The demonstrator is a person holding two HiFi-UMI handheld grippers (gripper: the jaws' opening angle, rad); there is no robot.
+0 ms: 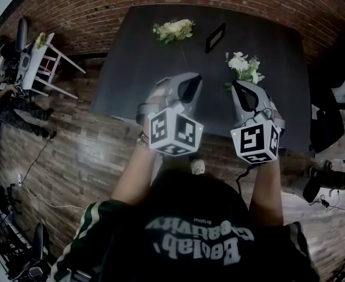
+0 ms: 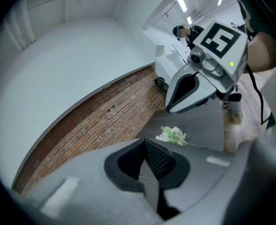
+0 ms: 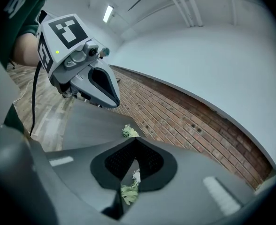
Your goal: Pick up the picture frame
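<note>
Two risks from here. Could brush the near flower bunch (image 1: 243, 66) on the reach, since it lies just ahead of the right tongs (image 1: 247, 96). Could also skid or topple the picture frame (image 1: 215, 37), thin and dark at the far side of the table (image 1: 137, 69) and well apart from both hands, if met with pinched tips. Hard to tell whether propped or flat. Left tongs (image 1: 187, 87): pressed fully together, gripping nothing, touching nothing, hovering over the table's near half. Right tongs: likewise closed at the tips and empty, with flowers only glimpsed beyond. Would need opening before any grasp.
</note>
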